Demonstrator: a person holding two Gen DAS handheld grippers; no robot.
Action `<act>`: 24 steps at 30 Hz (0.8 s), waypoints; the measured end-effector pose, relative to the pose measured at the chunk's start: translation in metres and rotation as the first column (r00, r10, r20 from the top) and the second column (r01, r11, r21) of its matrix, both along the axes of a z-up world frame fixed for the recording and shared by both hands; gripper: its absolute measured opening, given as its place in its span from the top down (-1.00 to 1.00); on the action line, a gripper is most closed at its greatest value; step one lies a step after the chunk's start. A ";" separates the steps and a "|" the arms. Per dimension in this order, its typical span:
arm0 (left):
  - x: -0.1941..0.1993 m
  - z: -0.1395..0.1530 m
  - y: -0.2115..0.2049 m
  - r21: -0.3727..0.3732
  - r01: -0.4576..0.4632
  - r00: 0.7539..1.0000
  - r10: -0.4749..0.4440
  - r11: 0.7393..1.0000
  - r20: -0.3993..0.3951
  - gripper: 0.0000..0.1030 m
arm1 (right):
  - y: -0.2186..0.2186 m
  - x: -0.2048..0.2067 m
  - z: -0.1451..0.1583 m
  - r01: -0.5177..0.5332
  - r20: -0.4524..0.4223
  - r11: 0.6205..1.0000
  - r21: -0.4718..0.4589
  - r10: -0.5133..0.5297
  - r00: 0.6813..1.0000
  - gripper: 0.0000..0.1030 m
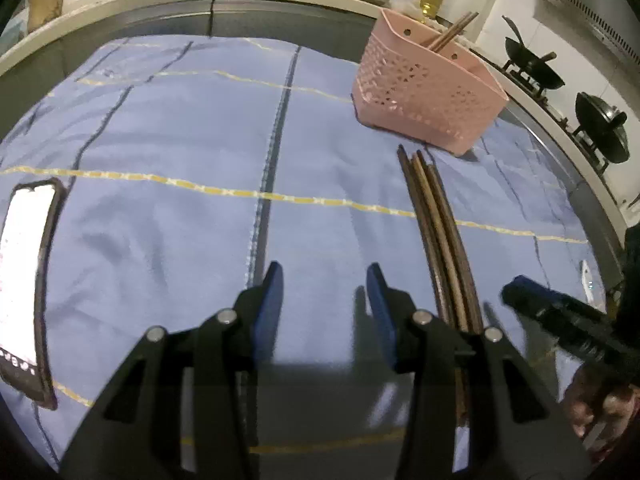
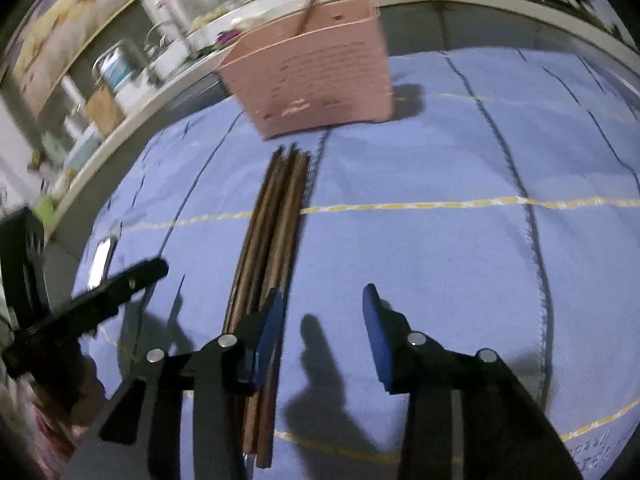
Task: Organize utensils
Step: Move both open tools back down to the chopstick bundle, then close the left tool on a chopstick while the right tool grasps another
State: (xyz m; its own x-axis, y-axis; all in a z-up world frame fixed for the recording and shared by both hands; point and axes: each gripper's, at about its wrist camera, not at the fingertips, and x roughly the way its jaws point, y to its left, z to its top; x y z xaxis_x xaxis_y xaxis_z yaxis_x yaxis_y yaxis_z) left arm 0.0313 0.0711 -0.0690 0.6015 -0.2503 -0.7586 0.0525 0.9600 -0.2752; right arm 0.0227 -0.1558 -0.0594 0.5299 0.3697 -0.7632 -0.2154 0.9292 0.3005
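Blue cloth (image 1: 160, 128) covers the worktop. Chopsticks (image 1: 436, 220) lie together near the pink basket (image 1: 424, 92). Left gripper (image 1: 325, 280) and right gripper (image 2: 323, 304) both hover released, holding nothing.

Brown wooden chopsticks (image 1: 436, 232) bundled side by side, flat on the cloth, tips just short of a pink perforated basket (image 1: 424, 88) standing upright, holding more chopsticks (image 1: 454, 32).
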 end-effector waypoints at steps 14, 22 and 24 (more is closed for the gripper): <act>0.011 0.002 -0.057 0.019 0.152 0.988 -0.152 0.988 -0.012 0.20 | 0.030 -0.011 -0.012 -0.020 0.179 0.940 -0.340 0.086 0.980 0.22; 0.017 -0.009 -0.082 0.120 0.160 0.987 -0.156 0.980 -0.041 0.20 | 0.004 -0.006 -0.013 0.017 0.133 0.974 -0.226 0.013 0.991 0.22; 0.017 -0.009 -0.084 0.135 0.156 0.988 -0.152 0.979 -0.040 0.20 | 0.005 -0.006 -0.013 0.012 0.133 0.975 -0.222 0.018 0.991 0.22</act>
